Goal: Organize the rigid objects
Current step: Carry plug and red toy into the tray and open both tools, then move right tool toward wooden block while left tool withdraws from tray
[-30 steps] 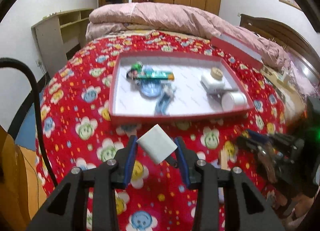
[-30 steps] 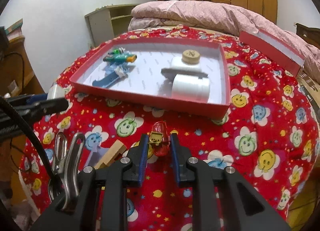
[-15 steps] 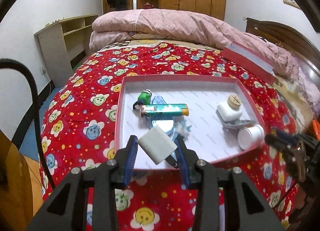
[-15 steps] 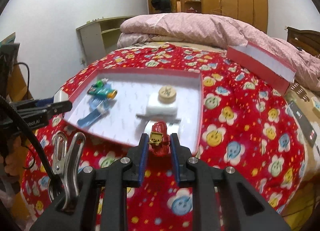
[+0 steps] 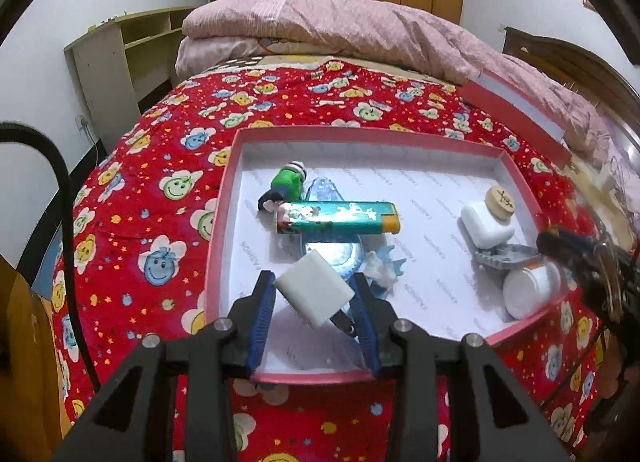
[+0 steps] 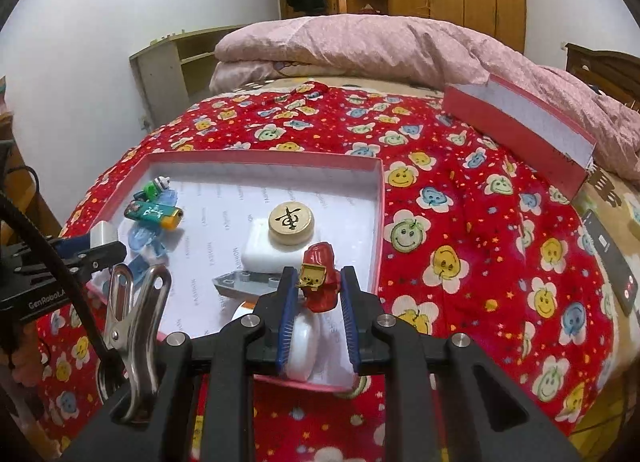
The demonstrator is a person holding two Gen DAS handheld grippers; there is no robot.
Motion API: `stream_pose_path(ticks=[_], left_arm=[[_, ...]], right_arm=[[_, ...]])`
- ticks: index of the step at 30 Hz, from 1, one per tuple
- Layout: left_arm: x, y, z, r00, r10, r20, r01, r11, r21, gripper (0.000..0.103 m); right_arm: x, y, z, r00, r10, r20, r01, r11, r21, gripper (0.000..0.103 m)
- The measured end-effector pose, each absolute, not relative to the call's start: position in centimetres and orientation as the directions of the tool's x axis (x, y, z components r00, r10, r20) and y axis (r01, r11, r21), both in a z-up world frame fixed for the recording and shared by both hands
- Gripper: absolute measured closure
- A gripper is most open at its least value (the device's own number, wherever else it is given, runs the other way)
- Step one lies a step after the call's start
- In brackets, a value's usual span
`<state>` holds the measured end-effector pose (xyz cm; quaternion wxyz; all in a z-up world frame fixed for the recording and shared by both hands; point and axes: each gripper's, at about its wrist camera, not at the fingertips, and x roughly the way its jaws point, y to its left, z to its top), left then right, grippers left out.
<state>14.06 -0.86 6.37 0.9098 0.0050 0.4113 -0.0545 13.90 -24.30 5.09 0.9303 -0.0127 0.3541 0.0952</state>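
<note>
Now both loads have come from the bedspread in over the tray (image 5: 224,198): the left tool (image 5: 314,302) pinches a white block (image 5: 314,288) above the tray's near edge, and the right tool (image 6: 318,294) pinches a red toy (image 6: 320,282) above its near right corner, so I judge both drops are close. Already in the tray lie a lighter (image 5: 338,218), a green figure (image 5: 286,184), a blue clear piece (image 5: 332,250), a white bottle (image 5: 486,222), a grey brick (image 5: 502,254) and a white jar (image 5: 528,292); its lid (image 6: 520,130) rests on the bed beyond the tray.

A matt white plastic block (image 5: 315,291) sits beside the glossy teal plastic lighter (image 5: 338,218); the red toy car (image 6: 319,277) shines, above the pink cardboard tray (image 5: 224,198) on printed red cloth bedspread (image 5: 160,166).
</note>
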Motion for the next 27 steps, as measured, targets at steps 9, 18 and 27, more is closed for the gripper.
stream_pose_path(ticks=[9,18,27], left_arm=[[14.8,-1.1,5.7,0.643,-0.083,-0.761,0.105,0.994,-0.019,0.063],[14.2,-1.3,6.5,0.66,-0.08,-0.747,0.115,0.993,-0.004,0.047],[11.4,-1.3,8.1,0.676,-0.11,-0.729,0.136,0.99,-0.022,0.044]], right_arm=[[14.9,-24.1,4.7,0.722,0.183,-0.667,-0.193,0.979,0.06,0.08],[14.6,-24.1,5.3,0.742,0.178,-0.646,-0.188,0.981,0.055,0.063],[12.0,-23.8,6.8,0.756,0.203,-0.623,-0.204,0.976,0.07,0.061]])
